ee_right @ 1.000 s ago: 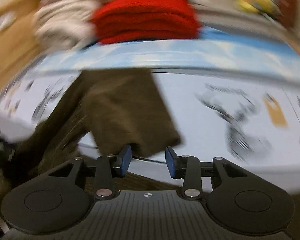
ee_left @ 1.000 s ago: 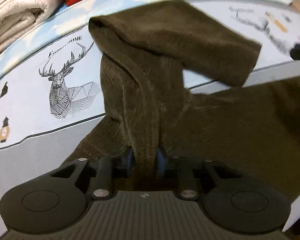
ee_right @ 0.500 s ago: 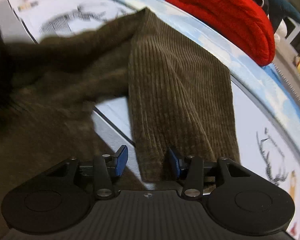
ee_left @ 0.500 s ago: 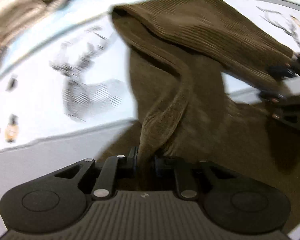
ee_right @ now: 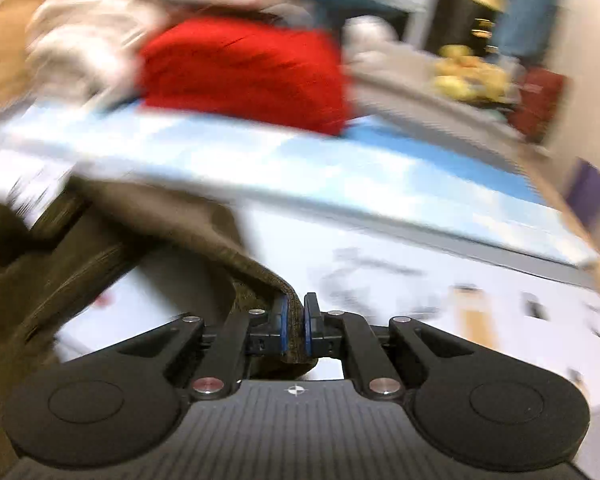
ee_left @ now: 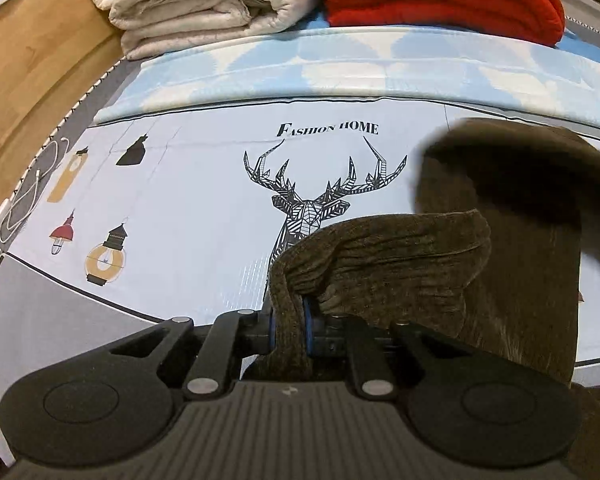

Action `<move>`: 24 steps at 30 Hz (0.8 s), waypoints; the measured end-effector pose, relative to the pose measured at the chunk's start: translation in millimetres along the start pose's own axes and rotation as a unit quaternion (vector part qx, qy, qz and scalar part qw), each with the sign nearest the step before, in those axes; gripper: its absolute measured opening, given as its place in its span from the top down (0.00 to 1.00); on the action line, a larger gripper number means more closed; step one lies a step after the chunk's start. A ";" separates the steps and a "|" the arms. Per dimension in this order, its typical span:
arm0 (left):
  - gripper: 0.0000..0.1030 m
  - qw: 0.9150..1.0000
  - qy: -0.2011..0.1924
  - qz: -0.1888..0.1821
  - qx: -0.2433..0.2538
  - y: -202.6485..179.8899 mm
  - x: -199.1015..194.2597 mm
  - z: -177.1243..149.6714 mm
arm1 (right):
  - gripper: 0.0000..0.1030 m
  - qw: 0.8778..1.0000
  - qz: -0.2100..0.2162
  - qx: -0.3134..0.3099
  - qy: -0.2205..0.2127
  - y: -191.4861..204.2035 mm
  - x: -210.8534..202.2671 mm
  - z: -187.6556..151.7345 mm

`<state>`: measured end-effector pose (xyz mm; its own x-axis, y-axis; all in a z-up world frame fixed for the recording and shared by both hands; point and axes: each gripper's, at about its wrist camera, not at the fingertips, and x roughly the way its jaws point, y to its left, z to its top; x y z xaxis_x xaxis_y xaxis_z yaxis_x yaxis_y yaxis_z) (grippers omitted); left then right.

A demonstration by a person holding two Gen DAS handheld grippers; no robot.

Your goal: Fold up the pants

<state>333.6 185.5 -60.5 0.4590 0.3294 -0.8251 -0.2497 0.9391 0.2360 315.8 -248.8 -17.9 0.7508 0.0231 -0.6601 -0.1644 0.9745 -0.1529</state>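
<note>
Brown corduroy pants (ee_left: pixel 400 256) are pinched by closed fingers of left gripper (ee_left: pixel 289 326) and right gripper (ee_right: pixel 295 328).

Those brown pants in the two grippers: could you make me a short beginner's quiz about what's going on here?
1. True or false: the left gripper is open and clear of the brown pants.
2. What does the right gripper pinch? A) the red blanket B) an edge of the brown pants C) nothing
3. Fill in: the black animal printed on the sheet is a ____.

Key: 1 false, both grippers are shut on the fabric; 2 B; 3 deer.
</note>
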 end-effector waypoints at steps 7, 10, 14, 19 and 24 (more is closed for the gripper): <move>0.88 0.999 -0.019 -0.025 0.034 -12.1 -12.3 -2.3 | 0.93 0.988 -0.124 0.095 -0.013 -155.0 -72.2 3.1; 0.88 0.998 -0.032 -0.025 0.050 -22.3 -16.1 -0.9 | 0.93 0.979 -0.149 0.137 -0.001 -202.0 -89.5 6.9; 0.89 0.998 -0.042 -0.022 0.047 -28.0 -5.5 5.1 | 0.93 0.972 -0.171 0.162 0.025 -229.1 -82.3 6.8; 0.87 0.999 -0.032 -0.017 0.013 -29.9 28.7 11.8 | 0.91 0.954 -0.171 0.241 0.042 -240.2 8.3 20.0; 0.70 1.000 -0.007 -0.014 -0.021 -29.6 34.3 19.9 | 0.71 0.948 -0.188 0.256 0.023 -211.3 95.6 13.3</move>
<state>373.7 170.9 -85.6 0.4780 0.3055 -0.8235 -0.2731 0.9428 0.1912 430.9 -449.5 -38.9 0.6635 -0.3463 -0.6632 0.4508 0.8925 -0.0150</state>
